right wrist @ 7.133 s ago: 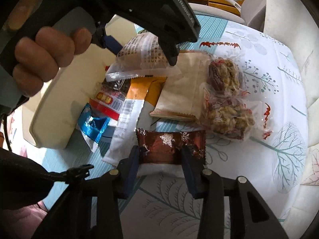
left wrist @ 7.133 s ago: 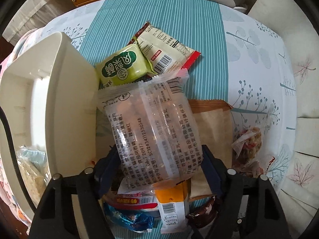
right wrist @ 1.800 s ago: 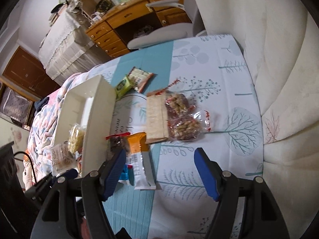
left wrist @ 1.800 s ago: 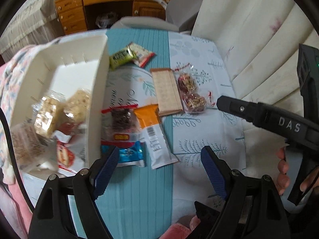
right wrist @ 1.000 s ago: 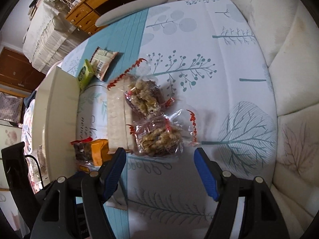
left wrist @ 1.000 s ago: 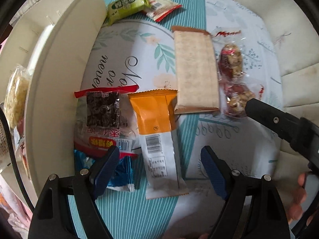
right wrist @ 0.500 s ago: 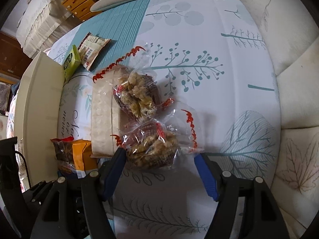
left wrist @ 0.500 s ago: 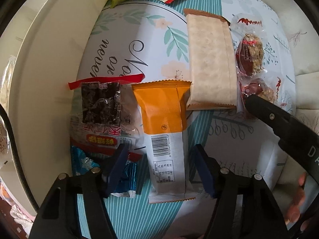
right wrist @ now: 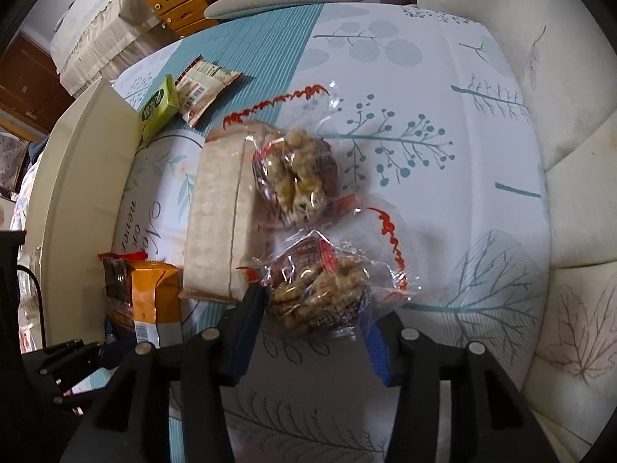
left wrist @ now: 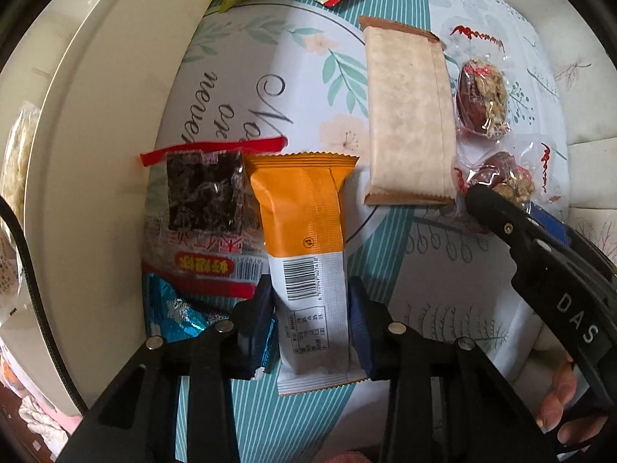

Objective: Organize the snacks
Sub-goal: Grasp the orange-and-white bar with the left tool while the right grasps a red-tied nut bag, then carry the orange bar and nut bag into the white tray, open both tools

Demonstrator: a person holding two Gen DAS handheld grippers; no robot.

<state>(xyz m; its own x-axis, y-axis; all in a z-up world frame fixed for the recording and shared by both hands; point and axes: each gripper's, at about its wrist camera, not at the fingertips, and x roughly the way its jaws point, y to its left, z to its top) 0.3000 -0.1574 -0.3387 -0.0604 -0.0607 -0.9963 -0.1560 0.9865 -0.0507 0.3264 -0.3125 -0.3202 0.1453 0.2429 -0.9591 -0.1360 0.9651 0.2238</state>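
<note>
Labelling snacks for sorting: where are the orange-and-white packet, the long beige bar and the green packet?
orange-and-white packet (left wrist: 304,227), left wrist view, orange upper half.
long beige bar (left wrist: 405,115), left wrist view, wrapper middle.
green packet (right wrist: 159,107), right wrist view, printed face.

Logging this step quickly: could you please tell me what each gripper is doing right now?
Left gripper: shut on the orange-and-white packet.
Right gripper: shut on the nearer nut bag.

Left claw (left wrist: 311,318) pinching the orange-and-white snack packet (left wrist: 308,254) on the tablecloth (left wrist: 246,88).
</note>
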